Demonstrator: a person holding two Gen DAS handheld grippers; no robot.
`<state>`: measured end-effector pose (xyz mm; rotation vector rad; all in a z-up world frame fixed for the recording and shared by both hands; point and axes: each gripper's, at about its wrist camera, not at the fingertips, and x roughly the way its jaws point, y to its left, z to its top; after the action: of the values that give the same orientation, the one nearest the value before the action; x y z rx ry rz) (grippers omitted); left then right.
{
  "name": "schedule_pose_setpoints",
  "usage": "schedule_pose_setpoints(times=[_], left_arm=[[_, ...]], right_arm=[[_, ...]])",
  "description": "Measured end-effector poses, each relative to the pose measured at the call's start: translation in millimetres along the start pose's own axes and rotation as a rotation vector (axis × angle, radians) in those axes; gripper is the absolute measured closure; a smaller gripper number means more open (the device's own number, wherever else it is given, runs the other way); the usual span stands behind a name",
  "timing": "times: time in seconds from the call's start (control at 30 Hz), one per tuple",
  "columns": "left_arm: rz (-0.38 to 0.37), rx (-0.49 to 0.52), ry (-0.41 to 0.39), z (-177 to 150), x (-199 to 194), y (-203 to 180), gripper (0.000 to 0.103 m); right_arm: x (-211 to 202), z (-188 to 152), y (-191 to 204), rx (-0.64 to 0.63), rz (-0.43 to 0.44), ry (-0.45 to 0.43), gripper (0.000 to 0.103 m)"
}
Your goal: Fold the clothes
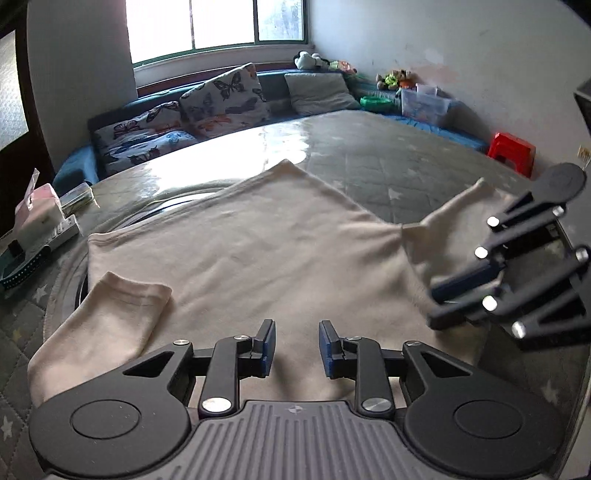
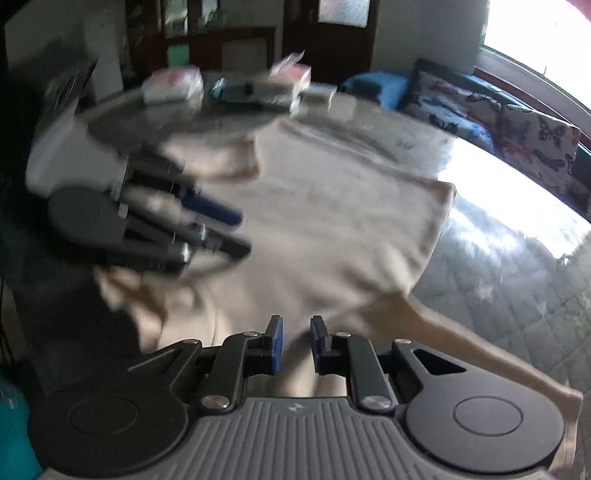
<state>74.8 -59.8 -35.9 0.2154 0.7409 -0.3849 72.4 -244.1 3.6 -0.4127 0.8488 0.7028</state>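
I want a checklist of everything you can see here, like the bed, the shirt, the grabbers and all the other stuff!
Surface: quilted grey mattress with star print, shiny where the window light falls.
Job's things: cream long-sleeved shirt spread flat; one sleeve lies folded in, the other sleeve stretches outward.
Clutter: tissue packs and small boxes at the mattress edge.
Grippers: left gripper open above the shirt, nothing between its jaws; right gripper open with a narrow gap, nothing pinched.
Cables: nothing seen.
Surroundings: butterfly-print pillows, grey pillow, soft toys, clear storage box, red stool, bright window.
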Motion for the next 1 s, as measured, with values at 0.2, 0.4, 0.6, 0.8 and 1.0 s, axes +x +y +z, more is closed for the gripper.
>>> schedule_pose_setpoints(times=[0.2, 0.4, 0.6, 0.8, 1.0], left_arm=[[-0.001, 0.031, -0.025, 1, -11, -10, 0.072], [-0.073, 0.059, -0.056, 7, -15, -35, 0.072], [-0.137, 0.086, -0.044, 5, -10, -58, 0.072], [-0.151, 0.103, -0.033, 1, -8, -64, 0.072], [-0.16, 0.117, -0.025, 0, -6, -67, 0.072]], right_arm=[[-28, -18, -14, 0.107, -0.055, -0.063, 0.084], [-51, -45, -65, 0.311, -0.277, -0.078, 0.077], [-62, -86, -120, 0.537, -0.507, -0.056, 0.066], [-63, -110, -154, 0.706, -0.521, -0.075, 0.064], [-61, -118, -165, 0.741, -0.508, -0.091, 0.094]])
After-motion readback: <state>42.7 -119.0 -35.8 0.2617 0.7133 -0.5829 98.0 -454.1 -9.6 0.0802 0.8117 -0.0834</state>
